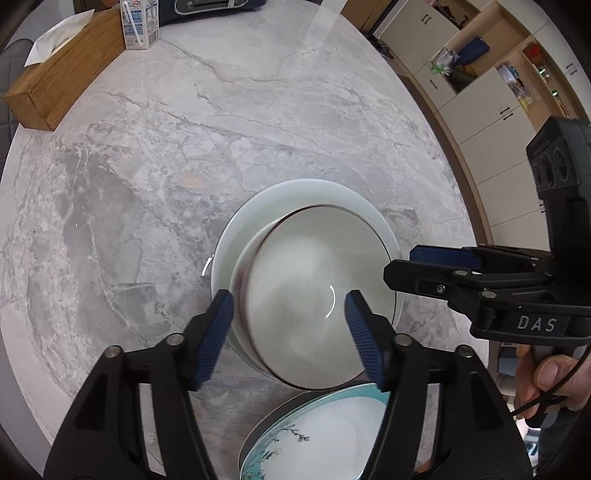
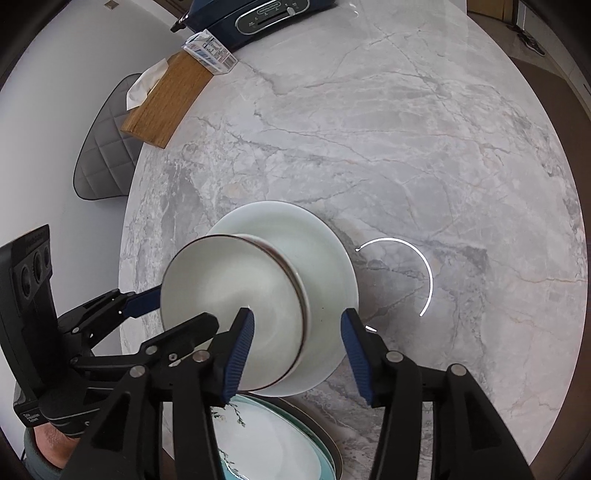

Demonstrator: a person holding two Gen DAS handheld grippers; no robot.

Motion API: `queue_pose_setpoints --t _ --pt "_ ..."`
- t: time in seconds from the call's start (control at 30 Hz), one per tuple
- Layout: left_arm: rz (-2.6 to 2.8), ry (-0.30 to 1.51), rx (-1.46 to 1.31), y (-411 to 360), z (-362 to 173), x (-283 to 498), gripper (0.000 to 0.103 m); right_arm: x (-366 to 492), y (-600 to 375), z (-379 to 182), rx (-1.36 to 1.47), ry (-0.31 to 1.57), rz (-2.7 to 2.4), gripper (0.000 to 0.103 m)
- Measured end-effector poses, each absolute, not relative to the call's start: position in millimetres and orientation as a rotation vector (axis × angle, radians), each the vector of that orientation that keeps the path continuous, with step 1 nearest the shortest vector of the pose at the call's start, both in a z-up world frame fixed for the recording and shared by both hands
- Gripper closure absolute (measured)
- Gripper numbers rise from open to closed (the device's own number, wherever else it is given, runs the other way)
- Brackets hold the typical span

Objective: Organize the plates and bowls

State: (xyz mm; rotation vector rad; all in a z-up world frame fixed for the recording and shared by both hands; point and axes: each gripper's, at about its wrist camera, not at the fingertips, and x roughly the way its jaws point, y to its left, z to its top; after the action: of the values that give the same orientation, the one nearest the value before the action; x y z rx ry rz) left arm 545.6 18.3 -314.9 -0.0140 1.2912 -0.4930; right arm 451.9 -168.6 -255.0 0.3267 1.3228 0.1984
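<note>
Left gripper [image 1: 291,332] jaws apart, blue pads [image 1: 216,332] either side of the near rim of the top bowl [image 1: 306,295], no visible press, so released. Right gripper [image 2: 297,350] also released: one pad over the bowl's interior, the other outside the wall, gap showing on both sides. In the left wrist view the right gripper sits just right of the stack, fingers level with the rim.

Straight ahead of both grippers: the white bowl with a dark rim line, nested in a second bowl [image 1: 238,291], both sitting on a white plate [image 1: 314,195]. The top bowl looks motion-blurred and off-centre in the stack, possibly still settling. Directly under the grippers, closest to the person: a teal floral plate [image 1: 317,435], rim close to the stack, contact unclear.

Farther out on the marble table [image 1: 184,147]: a wooden tissue box [image 1: 62,81], a milk carton [image 1: 138,26], a dark blue appliance [image 2: 266,18] at the far edge.

Risks, judged: the bowl seated crooked could rock or slide off once the grippers leave. Pulling either gripper back low could catch a pad on the rim and drag or tip the stack. Sliding the teal plate in next could knock the stack.
</note>
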Motion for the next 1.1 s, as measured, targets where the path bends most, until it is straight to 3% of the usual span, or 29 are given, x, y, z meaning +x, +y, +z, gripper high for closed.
queue_pose_setpoints --t 0.23,0.43,0.53,0.67,0.9,1.0,1.1 --pt "-0.491 1.251 -0.08 34 -303 550 0.039 451 -171 -252 0.35 1.31 0.203 0.05" --pt "-0.452 1.203 -0.094 71 -289 545 0.037 443 -184 -236 0.352 1.24 0.201 0.041" --pt "-0.419 1.225 -0.133 101 -302 545 0.037 436 -195 -230 0.363 1.194 0.225 0.04" --pt "-0.391 1.26 -0.177 126 -326 542 0.037 431 -206 -234 0.411 1.174 0.241 0.028" --pt "-0.507 1.272 -0.211 119 -349 536 0.037 431 -203 -255 0.451 1.224 0.254 0.028" --pt "-0.497 1.288 -0.194 116 -357 538 0.037 430 -206 -258 0.467 1.218 0.247 0.019" --pt "-0.489 1.287 -0.229 120 -365 541 0.028 429 -211 -260 0.471 1.213 0.243 0.016"
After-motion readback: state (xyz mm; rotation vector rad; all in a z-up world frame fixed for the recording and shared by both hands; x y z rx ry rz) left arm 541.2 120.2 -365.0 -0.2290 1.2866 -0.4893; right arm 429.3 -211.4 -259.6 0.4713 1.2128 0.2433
